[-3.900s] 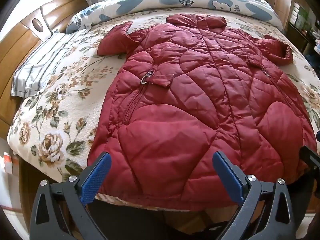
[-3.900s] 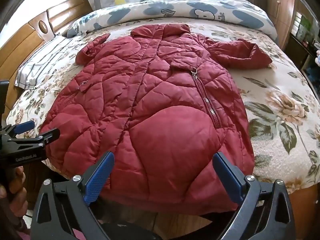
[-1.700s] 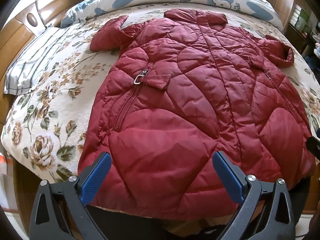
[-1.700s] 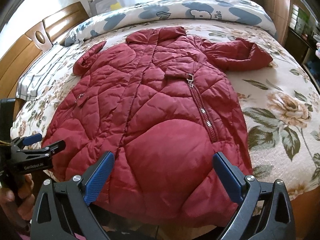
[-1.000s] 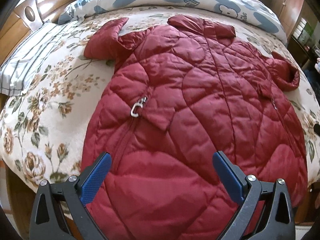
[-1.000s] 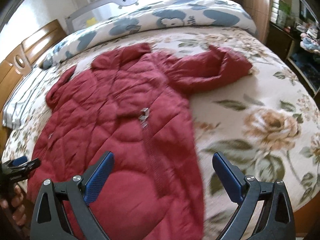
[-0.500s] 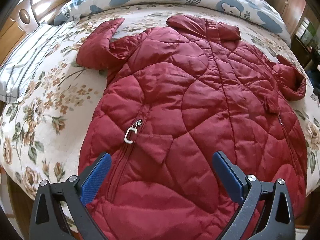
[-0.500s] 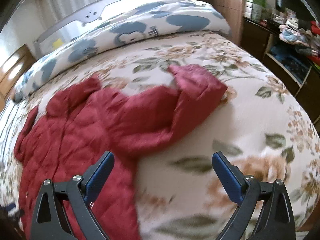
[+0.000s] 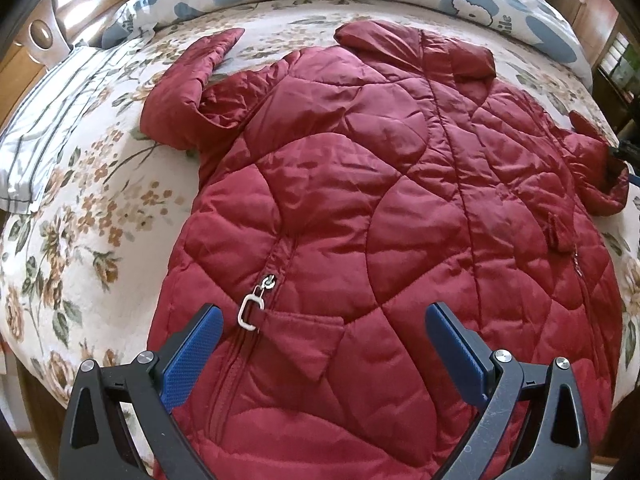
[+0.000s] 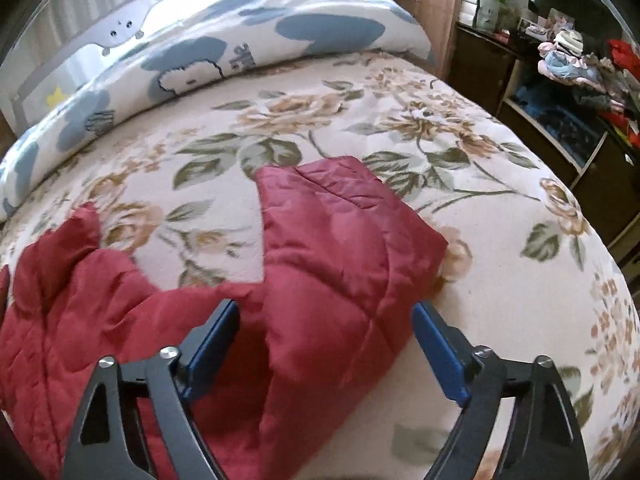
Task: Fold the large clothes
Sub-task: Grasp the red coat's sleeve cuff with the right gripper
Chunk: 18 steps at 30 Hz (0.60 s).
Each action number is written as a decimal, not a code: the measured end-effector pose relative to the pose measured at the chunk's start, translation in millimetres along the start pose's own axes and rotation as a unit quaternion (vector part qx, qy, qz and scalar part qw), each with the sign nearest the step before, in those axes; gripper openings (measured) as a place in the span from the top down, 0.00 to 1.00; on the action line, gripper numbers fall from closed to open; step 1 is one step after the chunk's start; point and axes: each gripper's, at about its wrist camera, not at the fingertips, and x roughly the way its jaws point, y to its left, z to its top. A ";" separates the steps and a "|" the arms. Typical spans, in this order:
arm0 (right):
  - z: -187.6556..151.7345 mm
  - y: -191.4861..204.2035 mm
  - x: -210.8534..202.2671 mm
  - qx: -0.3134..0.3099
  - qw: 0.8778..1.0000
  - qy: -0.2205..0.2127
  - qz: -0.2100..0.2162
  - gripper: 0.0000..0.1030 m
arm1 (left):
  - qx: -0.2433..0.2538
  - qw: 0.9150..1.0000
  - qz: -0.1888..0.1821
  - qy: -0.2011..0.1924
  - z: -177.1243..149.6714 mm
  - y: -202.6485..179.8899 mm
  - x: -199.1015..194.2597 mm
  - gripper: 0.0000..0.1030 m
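A dark red quilted jacket lies front up and spread flat on a floral bed cover. My left gripper hovers open over its lower left part, with the silver pocket zip pull just inside the left blue pad. Its left sleeve is bent up toward the pillow. My right gripper stands over the jacket's right sleeve. Its jaws are closing with the sleeve between them, and the pads do not visibly press on the cloth. The sleeve's cuff end points away from me.
A rolled white quilt with blue cartoon prints runs along the far side of the bed, before a grey rail. A striped pillow and wooden headboard are at the left. Dark shelves piled with clothes stand beyond the bed's right edge.
My right gripper has swung from the jacket's body over to its right sleeve, and its jaws have narrowed a little. My left gripper has moved from the hem up to the pocket zip.
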 end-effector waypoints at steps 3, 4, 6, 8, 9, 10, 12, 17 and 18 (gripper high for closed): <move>5.3 -2.2 19.5 -0.001 1.000 0.011 -0.004 0.32 | -0.002 1.000 0.000 0.005 3.4 -0.6 5.4 0.01; 5.9 -5.6 24.1 0.004 1.000 0.011 0.001 0.44 | -0.002 1.000 0.000 0.006 4.3 -1.3 6.6 0.01; 6.0 -10.1 26.7 0.016 1.000 0.012 0.016 0.63 | 0.000 1.000 0.001 0.007 5.8 -1.9 9.3 0.01; 4.6 -11.6 19.4 0.023 0.999 -0.001 0.030 0.83 | 0.002 1.000 0.002 0.009 5.7 -2.5 11.5 0.01; 4.6 -9.9 15.2 0.021 0.999 -0.007 0.034 0.85 | 0.001 1.000 0.001 0.010 5.7 -2.6 13.0 0.01; 2.9 -7.4 5.9 0.018 0.999 -0.018 0.043 0.85 | 0.000 1.000 0.000 0.011 6.0 -2.7 14.5 0.01; 0.4 -0.5 -6.6 0.012 0.997 -0.031 0.063 0.86 | -0.002 1.000 -0.002 0.012 5.8 -1.9 16.5 0.01; -11.8 31.6 -52.5 -0.020 0.990 -0.064 0.126 0.87 | 0.001 1.000 -0.004 0.006 4.4 -1.9 15.6 0.01; -14.9 38.3 -59.0 -0.026 0.988 -0.068 0.136 0.87 | 0.001 1.000 -0.004 0.005 3.4 -1.5 15.7 0.01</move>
